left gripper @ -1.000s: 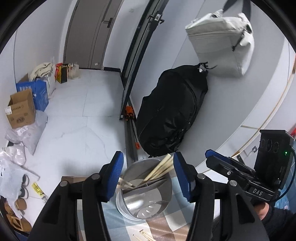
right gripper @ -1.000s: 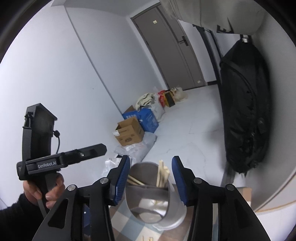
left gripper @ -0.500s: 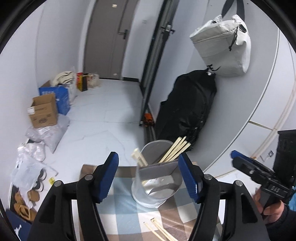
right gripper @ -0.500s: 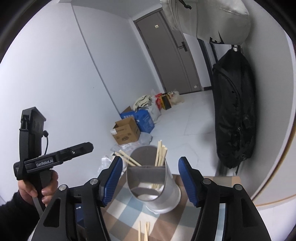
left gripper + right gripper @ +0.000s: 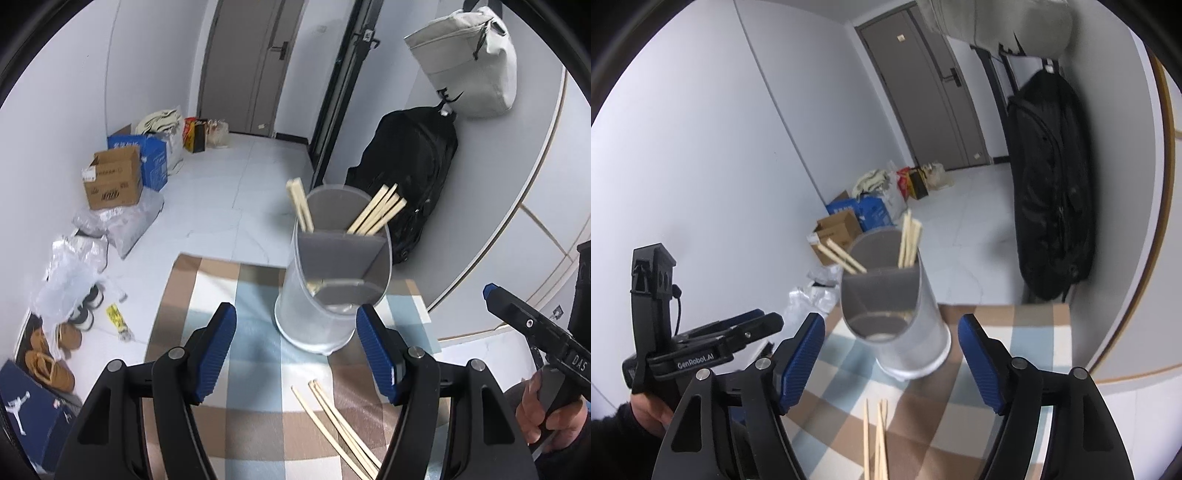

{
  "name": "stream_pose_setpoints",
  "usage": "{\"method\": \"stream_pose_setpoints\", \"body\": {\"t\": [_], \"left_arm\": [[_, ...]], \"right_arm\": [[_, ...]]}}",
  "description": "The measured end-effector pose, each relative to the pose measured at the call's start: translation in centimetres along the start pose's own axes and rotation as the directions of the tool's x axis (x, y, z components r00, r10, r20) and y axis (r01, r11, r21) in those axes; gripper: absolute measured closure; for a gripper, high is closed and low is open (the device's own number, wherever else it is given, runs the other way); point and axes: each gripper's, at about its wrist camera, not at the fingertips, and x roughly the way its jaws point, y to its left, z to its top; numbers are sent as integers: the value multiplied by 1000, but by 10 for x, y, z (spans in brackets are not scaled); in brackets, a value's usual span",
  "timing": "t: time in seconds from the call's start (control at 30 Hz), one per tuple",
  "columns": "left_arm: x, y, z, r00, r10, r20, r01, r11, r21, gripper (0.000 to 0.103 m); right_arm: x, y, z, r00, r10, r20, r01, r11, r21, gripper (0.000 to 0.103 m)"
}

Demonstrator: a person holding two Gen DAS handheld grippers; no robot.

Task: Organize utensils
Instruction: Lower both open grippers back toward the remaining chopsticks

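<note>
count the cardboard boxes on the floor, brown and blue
2: a brown cardboard box standing open by the left wall, and a blue box right behind it. Bags piled beyond could hide more.

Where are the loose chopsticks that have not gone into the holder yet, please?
The loose chopsticks lie on the checked cloth, in front of the grey utensil holder, low and centre-right in the left wrist view.

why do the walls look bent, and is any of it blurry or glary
Left wrist view: fisheye lens bows the door and wall trim, black vignette in the corners, and the holder is sharp. Right wrist view: same bowing, the holder and chopsticks look slightly soft. Lighting is even and cool in both, no strong glare.
</note>
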Motion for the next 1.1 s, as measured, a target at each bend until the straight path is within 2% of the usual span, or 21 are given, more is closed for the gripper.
{"method": "stream_pose_setpoints", "body": {"t": [0.1,0.17,0.2,0.43,0.57,0.73,0.9,1.1], "left_arm": [[2,2,-13,1000,11,-12,-11,1000,-21,39],[6,3,-20,999,18,-27,-18,999,-35,30],[7,4,-23,999,17,-33,-19,999,-39,29],[17,16,-44,995,60,-81,-67,994,-85,29],[16,26,-50,992,40,-118,-55,991,-124,29],[10,36,-56,989,75,-126,-91,989,-119,29],[2,49,-62,981,170,-99,-179,980,-88,29],[1,71,-65,978,176,-111,-190,973,-132,29]], "right_arm": [[5,-1,-12,999,-9,-35,9,1000,-9,27],[7,-2,-21,999,-14,-49,13,1000,-23,27],[7,-1,-26,998,-20,-57,18,999,-30,27],[25,1,-55,985,-38,-167,26,997,-70,28],[41,11,-68,968,-41,-247,12,993,-118,29],[61,24,-83,948,-51,-313,-5,984,-176,29],[82,29,-90,926,-60,-373,-9,984,-180,31],[110,36,-92,899,-79,-431,-9,980,-198,36]]}}
